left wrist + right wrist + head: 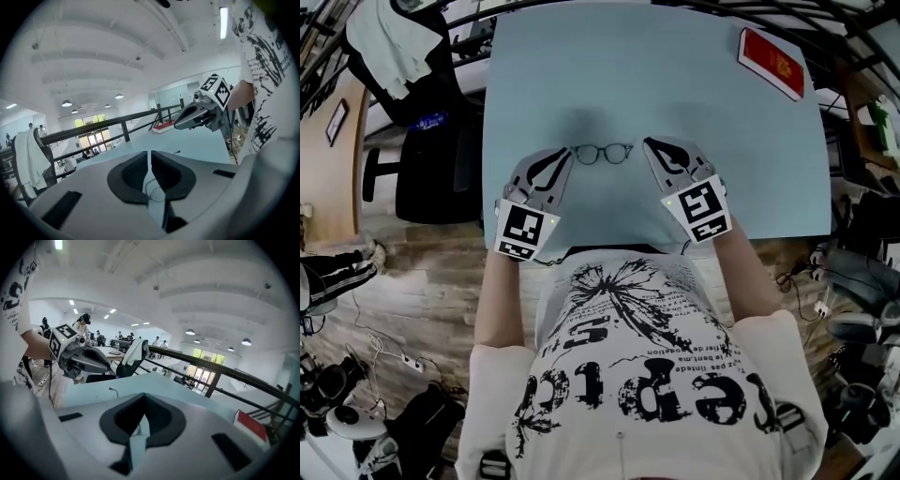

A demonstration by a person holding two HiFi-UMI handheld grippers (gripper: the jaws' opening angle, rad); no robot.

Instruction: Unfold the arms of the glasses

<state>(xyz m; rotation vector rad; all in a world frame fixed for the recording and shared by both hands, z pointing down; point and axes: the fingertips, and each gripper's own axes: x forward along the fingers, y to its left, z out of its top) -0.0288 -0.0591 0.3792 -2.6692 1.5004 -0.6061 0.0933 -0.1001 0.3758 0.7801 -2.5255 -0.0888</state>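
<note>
Your L gripper and R gripper each pinch narrow on the glasses betw. them, unfolding prob. just starting; next needs a gentle outward pull, no twisting.

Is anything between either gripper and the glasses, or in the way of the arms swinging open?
Nothing visible. The left gripper and right gripper sit at the ends of the glasses, jaws closed on its thin frame. The only other thing on the table, a red box, lies at the far corner.

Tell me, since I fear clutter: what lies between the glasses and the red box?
Only bare table from glasses to red box, in the head view.
</note>
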